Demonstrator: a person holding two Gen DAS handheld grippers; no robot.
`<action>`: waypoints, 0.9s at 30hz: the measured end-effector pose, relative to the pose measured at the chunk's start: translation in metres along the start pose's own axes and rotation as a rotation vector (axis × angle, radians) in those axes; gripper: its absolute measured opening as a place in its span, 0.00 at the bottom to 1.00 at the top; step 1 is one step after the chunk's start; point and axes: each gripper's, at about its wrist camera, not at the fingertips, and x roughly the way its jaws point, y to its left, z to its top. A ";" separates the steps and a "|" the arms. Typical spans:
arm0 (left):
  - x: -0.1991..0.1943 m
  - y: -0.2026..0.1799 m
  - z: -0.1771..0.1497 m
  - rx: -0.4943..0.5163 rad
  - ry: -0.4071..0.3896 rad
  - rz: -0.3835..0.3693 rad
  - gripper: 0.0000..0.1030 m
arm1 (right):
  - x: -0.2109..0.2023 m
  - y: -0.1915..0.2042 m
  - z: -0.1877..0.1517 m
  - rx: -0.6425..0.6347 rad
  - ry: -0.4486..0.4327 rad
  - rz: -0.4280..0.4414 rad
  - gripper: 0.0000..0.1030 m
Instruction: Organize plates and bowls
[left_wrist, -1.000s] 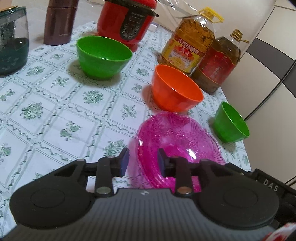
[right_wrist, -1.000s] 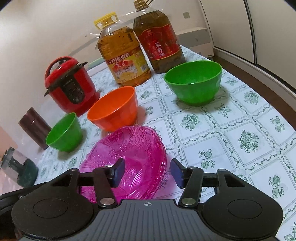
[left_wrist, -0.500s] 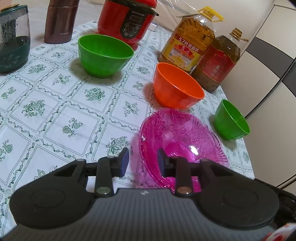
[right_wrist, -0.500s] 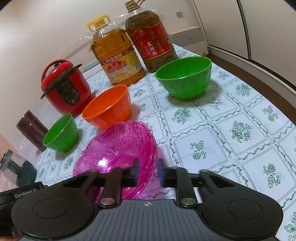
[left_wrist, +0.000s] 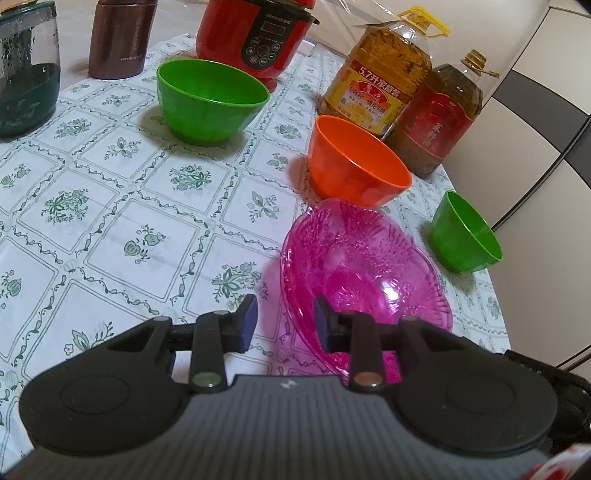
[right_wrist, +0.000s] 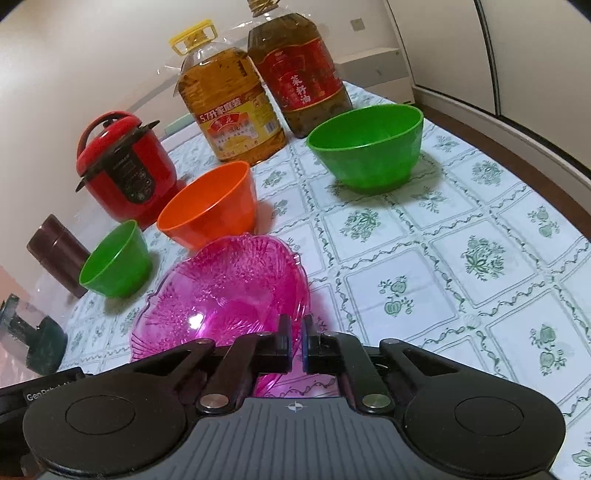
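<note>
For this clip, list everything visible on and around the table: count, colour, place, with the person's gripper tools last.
Translucent pink plastic plate: a nested stack, count unclear, nearest the grippers.
Orange plastic bowl: one, just behind the pink plates.
Large green plastic bowl: one, apart on the open cloth.
Small green plastic bowl: one, near the table edge beside the pink plates.
Cooking oil jugs: two; yellow-capped and red-labelled, at the back.
Red electric cooker: one, at the back.
Brown canister: one, beside the cooker.
Dark green glass jar: one, at the table's far end.
Green-patterned white tablecloth: one, covering the table.
Left gripper: black, open beside the plates' rim.
Right gripper: black, closed on the plates' rim.
</note>
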 end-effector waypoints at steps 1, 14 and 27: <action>-0.001 0.000 0.000 0.003 0.000 -0.002 0.28 | -0.001 0.000 0.000 -0.002 0.000 -0.005 0.07; -0.025 0.000 0.003 0.041 -0.007 -0.010 0.41 | -0.026 0.021 -0.009 -0.042 0.010 -0.026 0.44; -0.060 0.019 0.011 0.118 -0.049 0.020 0.68 | -0.046 0.065 -0.030 -0.154 0.053 -0.038 0.54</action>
